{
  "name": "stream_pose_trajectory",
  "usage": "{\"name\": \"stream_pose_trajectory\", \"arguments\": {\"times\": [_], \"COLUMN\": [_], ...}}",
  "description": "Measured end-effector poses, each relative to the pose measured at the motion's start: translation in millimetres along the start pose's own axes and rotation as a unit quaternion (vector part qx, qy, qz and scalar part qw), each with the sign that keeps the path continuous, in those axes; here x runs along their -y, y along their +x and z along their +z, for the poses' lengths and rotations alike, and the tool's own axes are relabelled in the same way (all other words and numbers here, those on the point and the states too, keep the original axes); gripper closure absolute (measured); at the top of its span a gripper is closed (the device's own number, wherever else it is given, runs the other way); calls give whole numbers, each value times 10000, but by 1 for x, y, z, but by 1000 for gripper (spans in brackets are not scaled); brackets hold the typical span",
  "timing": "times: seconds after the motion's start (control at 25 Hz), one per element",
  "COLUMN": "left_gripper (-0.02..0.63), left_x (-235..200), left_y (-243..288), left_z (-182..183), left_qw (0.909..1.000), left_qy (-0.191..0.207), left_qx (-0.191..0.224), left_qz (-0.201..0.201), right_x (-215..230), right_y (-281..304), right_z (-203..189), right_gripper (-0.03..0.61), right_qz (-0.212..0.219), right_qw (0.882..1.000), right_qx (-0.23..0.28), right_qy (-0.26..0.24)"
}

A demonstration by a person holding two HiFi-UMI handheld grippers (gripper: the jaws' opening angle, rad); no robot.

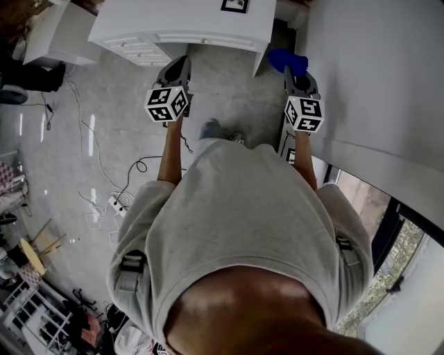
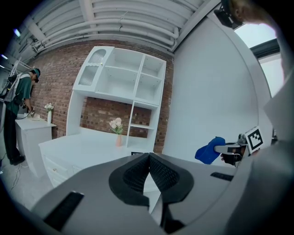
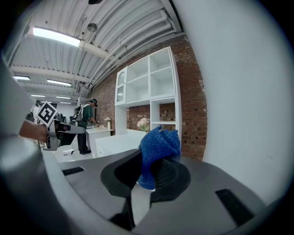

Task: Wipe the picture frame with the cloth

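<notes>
A small black picture frame [image 1: 234,5] stands on the white desk [image 1: 173,21] ahead of me; in the left gripper view the frame [image 2: 137,153] peeks just over the jaws. My left gripper [image 1: 182,64] [image 2: 149,157] is shut with nothing in it, held short of the desk's front edge. My right gripper [image 1: 294,72] [image 3: 151,167] is shut on a bunched blue cloth [image 1: 286,61] [image 3: 159,146], close beside the white wall. The left gripper view also shows the cloth [image 2: 209,150] in the right gripper [image 2: 226,149].
A white shelf unit [image 2: 121,89] rises at the back of the desk, with a pink vase of flowers [image 2: 118,133]. A white wall [image 1: 374,69] runs along the right. Cables and a power strip [image 1: 114,204] lie on the floor at left. Another person [image 2: 16,114] stands at a white cabinet far left.
</notes>
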State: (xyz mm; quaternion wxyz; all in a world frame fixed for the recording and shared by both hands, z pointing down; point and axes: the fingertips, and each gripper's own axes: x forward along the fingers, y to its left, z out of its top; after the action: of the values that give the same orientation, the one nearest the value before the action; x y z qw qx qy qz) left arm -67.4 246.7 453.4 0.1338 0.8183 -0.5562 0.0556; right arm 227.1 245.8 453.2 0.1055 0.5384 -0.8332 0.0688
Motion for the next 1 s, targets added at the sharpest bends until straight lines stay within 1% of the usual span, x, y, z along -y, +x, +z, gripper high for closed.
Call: {"name": "stream_pose_trajectory", "arguments": {"times": [0.6, 0.84, 1.0], "left_gripper": [598, 598, 598], "left_x": [-19, -48, -72], "left_y": [49, 86, 121], "left_z": [0, -2, 6], "left_qw": [9999, 9998, 9996], "left_qy": [-78, -147, -188], "left_qx": [-58, -85, -105], "left_qz": [-44, -112, -207], "right_x": [19, 19, 22], "right_y": [43, 87, 126], "right_z": [-1, -2, 7], "right_gripper": [523, 523, 523], "right_qz": [-32, -67, -107], "right_qw": [10000, 9999, 9998], "right_qx": [-73, -135, -194], "right_qy": [25, 7, -27]}}
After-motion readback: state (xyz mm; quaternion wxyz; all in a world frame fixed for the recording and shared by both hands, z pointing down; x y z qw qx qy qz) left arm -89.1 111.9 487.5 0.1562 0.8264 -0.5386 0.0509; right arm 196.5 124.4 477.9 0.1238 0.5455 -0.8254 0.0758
